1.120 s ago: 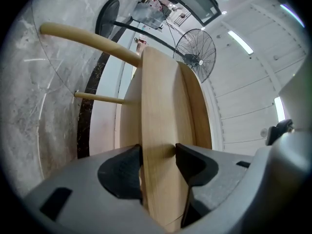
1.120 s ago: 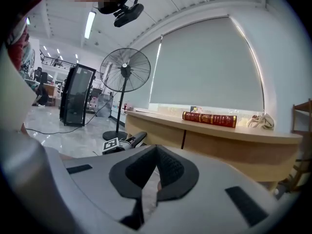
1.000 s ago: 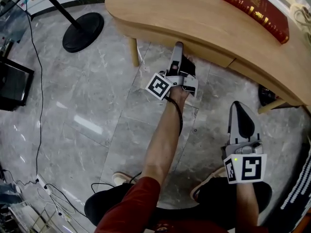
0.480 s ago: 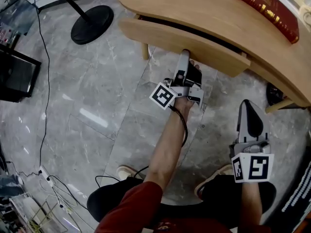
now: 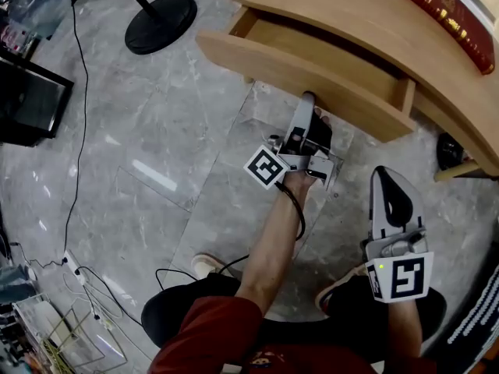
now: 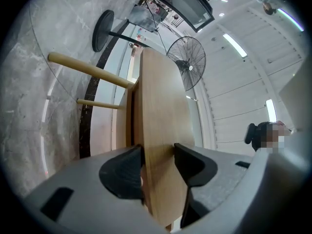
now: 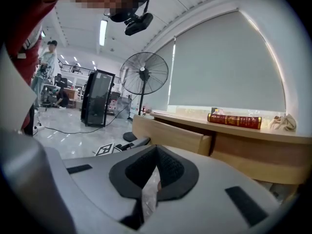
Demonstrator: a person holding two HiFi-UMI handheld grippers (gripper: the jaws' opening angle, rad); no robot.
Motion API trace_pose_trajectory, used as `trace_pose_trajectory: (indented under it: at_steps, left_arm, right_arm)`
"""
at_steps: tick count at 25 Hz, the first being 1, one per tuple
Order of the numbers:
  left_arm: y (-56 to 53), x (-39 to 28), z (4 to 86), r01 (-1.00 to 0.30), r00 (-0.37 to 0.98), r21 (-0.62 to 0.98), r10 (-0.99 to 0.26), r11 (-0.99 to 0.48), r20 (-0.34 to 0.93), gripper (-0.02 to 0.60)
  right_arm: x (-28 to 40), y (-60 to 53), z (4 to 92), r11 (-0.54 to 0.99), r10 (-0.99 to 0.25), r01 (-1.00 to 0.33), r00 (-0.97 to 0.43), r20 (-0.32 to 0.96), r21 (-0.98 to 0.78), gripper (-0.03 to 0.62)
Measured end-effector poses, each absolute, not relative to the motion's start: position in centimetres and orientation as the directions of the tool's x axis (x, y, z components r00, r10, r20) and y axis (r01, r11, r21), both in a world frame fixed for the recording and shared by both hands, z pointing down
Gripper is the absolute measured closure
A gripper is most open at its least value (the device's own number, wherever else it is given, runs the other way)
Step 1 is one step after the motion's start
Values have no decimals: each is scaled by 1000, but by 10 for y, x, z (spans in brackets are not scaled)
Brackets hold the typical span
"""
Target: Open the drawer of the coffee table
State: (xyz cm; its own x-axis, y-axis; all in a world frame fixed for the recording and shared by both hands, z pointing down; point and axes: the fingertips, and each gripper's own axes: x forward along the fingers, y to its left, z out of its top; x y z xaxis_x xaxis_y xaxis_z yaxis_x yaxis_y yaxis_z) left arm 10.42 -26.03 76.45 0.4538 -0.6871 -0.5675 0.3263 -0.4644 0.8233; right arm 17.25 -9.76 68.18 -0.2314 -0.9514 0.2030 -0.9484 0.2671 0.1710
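Pulling step, I reckon: left gripper clamps the drawer front, upper middle of the head view, drawer partly out of the coffee table. Meanwhile right gripper is closed, empty, lower right. Next: steady straight pull.

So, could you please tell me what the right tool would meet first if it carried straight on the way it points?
Probably the open drawer: the right tool points at its front panel's near end, though depth is unclear.
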Motion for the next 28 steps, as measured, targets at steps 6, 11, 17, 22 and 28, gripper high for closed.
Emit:
trace_pose_trajectory:
  at_steps: [6,11,17,22,28]
  left_arm:
    - [-238,86,767,339,452,812,-675,-475,-584,374]
    - [-223,72,766,339,454,803,-662,-491,-596,376]
    - [-207,55,769,353,435,786,-654,-507,-618,382]
    - [-196,42,772,366,423,772,-646,-520,-636,387]
    - [-187,33,780,377,399,770,-660,-515,-636,387]
  right_arm:
    - [149,-83,699,334,-921,-935,-298,253,117,599]
    - [138,-75,711,366,-902,-924,-324,285,107,599]
    - [118,-66,718,405,-882,-909,-362,303,94,599]
    - [94,-54,732,459,-850,-885,-408,333,86,599]
    - [88,-51,737,476,-838,-875,-421,348,86,599]
